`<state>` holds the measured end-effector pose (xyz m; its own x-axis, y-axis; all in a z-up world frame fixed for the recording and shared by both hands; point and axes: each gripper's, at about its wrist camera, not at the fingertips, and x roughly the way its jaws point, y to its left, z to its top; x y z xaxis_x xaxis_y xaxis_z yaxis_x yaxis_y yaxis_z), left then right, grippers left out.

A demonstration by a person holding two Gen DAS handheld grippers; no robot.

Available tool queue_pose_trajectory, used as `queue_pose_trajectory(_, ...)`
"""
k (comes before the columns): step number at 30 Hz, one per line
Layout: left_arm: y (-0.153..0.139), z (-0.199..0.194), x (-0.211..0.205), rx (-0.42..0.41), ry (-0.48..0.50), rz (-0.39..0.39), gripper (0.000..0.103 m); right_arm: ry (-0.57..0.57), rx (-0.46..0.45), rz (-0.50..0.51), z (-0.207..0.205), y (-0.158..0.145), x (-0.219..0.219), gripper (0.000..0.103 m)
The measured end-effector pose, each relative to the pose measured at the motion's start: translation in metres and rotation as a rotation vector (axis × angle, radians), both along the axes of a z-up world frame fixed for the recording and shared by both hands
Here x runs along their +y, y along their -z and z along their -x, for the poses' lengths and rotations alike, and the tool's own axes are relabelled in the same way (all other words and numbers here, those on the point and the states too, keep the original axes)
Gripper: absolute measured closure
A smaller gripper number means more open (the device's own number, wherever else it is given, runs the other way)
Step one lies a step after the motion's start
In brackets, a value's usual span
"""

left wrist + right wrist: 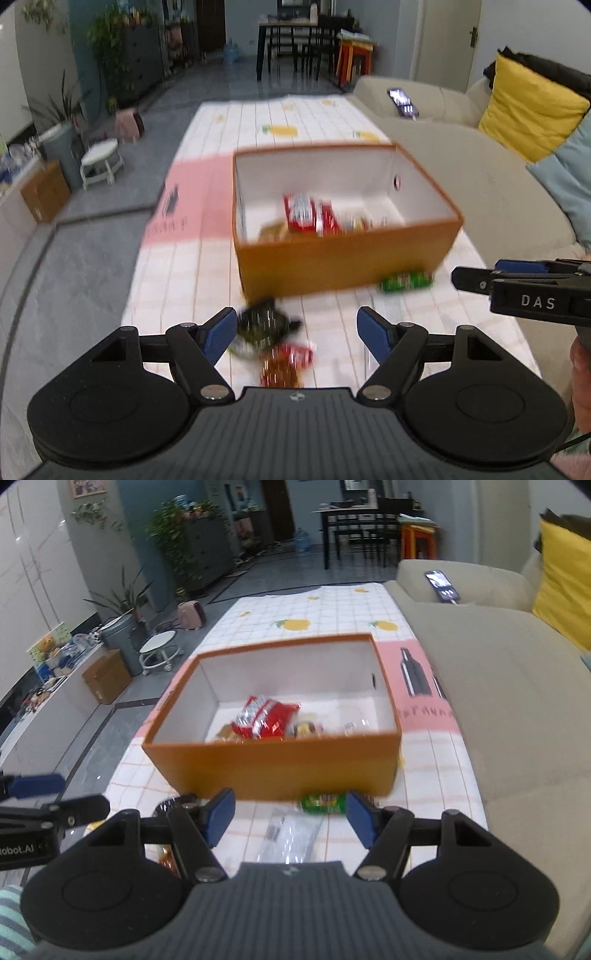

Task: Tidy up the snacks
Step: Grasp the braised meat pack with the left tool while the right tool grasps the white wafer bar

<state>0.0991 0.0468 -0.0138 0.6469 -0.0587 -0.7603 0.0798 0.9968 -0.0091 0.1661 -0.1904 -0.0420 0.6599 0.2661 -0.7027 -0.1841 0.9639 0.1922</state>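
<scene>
Checked tablecloth point(332, 605) bears orange box point(280, 768) holding red snack packets point(264, 720); both grippers released, empty.

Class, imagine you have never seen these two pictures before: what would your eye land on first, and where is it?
The orange box in the middle of the checked tablecloth, open-topped, with a red snack packet lying inside. Next, the loose snacks on the cloth in front of it: a green packet by the box's near wall and a dark packet nearer the left gripper. Both grippers' jaws stand open and empty.
</scene>
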Motion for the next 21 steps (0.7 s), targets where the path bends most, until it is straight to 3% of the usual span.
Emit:
queue_pose_trajectory(3,0.019,0.009,0.002,0.035,0.007,-0.032,0.016,-0.026,0.002,0.026,0.020,0.020,0.007,0.039)
queue_pose_trajectory(7,0.042,0.012,0.001,0.096,0.051,-0.018,0.016,-0.079,0.047,0.049,0.027,0.046,0.016,0.039)
queue_pose_trajectory(21,0.092,-0.011,0.007,0.185,0.053,-0.057,0.017,-0.088,0.144,0.059,0.005,0.086,0.026,0.038)
